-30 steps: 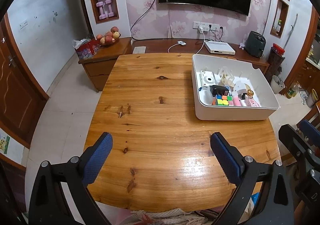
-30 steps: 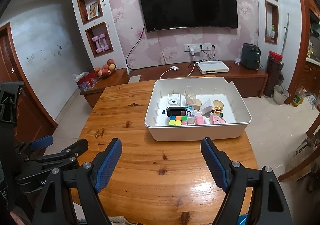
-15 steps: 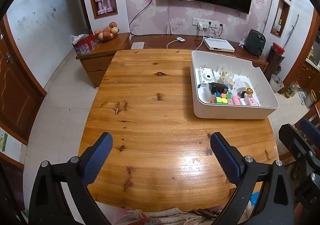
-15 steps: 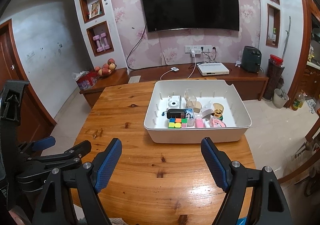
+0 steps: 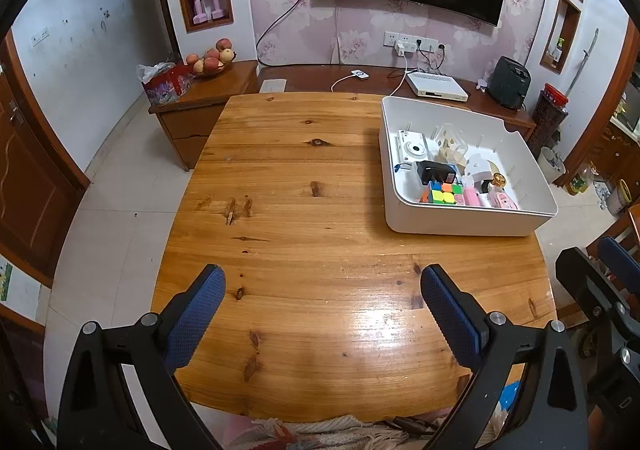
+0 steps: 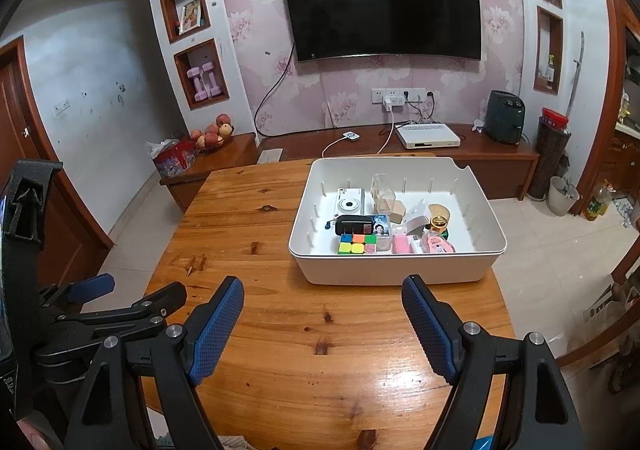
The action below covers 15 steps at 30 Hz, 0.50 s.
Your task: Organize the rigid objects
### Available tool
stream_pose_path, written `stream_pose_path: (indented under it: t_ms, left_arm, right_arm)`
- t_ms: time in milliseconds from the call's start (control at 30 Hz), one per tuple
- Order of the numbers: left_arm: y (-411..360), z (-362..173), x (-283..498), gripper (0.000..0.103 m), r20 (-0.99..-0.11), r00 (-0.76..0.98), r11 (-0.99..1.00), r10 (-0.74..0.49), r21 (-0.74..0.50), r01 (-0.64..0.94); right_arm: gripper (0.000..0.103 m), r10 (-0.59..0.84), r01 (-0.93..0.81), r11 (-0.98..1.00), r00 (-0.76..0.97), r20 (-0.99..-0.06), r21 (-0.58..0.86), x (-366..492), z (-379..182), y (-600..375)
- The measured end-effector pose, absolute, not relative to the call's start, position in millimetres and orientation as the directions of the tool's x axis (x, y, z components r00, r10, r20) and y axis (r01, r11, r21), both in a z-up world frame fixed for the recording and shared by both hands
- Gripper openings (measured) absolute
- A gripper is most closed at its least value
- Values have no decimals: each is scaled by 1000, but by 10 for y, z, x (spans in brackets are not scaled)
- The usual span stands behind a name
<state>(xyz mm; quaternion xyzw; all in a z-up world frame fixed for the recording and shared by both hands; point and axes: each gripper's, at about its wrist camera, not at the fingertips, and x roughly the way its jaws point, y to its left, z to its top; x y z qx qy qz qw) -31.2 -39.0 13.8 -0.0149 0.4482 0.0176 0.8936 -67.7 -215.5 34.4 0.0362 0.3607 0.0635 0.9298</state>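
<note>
Where pink floral wallpaper (image 6: 344, 98) backs it, wooden table (image 5: 304, 234) bears white bin (image 5: 464, 220).

This is a home living room. A large television (image 6: 386, 6) hangs on pink floral wallpaper (image 6: 352, 98) above a low wooden media cabinet (image 6: 472, 154). Wall niches hold pink dumbbells (image 6: 205, 81) and what seems to be a framed photo (image 6: 190, 15). A fruit bowl (image 6: 213, 133) sits beside the wooden table (image 6: 256, 234).
</note>
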Motion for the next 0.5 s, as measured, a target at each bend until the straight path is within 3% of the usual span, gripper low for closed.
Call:
stream_pose_path:
  t_ms: [500]
  left_arm:
    - [-397, 77, -296, 99, -810, 586, 999, 19, -9, -45]
  right_arm:
    - [82, 148, -86, 988, 721, -676, 124, -672, 307, -2147]
